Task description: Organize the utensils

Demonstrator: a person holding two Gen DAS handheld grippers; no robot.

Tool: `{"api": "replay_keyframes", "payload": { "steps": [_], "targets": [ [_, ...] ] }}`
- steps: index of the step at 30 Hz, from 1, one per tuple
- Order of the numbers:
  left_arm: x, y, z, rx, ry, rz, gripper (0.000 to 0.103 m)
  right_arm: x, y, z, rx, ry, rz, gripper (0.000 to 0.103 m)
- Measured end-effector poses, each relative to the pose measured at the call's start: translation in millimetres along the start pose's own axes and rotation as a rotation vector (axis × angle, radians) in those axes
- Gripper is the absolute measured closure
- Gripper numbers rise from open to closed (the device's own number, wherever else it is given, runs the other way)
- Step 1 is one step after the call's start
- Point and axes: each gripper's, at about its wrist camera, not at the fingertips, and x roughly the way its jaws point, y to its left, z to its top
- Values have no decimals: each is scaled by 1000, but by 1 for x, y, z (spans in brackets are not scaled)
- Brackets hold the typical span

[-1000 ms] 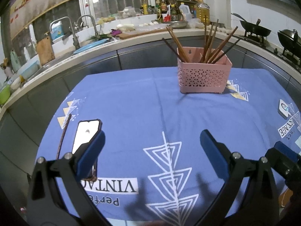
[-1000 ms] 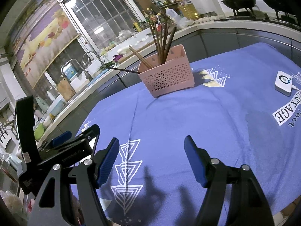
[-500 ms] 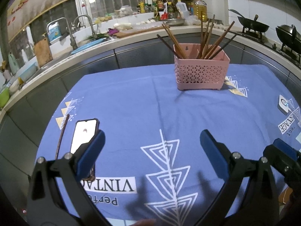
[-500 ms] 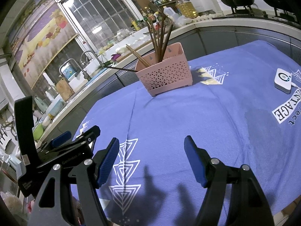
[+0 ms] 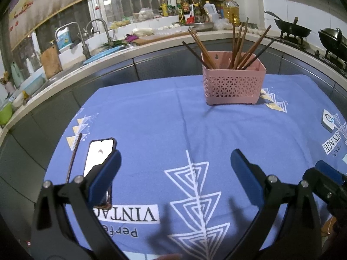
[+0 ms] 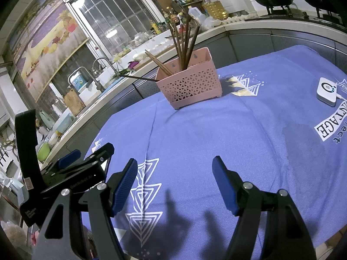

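Blue cotton tablecloth (image 5: 151,119) on the table, white nested-triangle print, yellow triangle accents, white label with black "VINTAGE" lettering. Pink plastic lattice-cut basket (image 5: 234,86) with brown and dark wooden chopsticks (image 5: 238,43). Black-framed phone (image 5: 99,153), white screen. White square device (image 6: 327,91), dark ring mark. Both tongs: blue pads (image 6: 124,187), black arms.

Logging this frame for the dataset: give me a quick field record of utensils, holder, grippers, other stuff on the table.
holder: pink basket, upright at far side of blue tablecloth
chopsticks in holder: several, leaning
stray chopstick: one flat on cloth, left of phone
other: white device at right
left gripper: open, empty
right gripper: open, empty
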Motion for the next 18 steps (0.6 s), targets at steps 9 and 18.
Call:
{"api": "replay_keyframes", "payload": {
  "steps": [9,18],
  "targets": [
    [-6,0,2,9,-27,27,6,0,1,1,-5,-4,0,32],
    [-10,-3,2,18,-37,17,6,-1,2,1,-8,-5,0,32]
  ]
}}
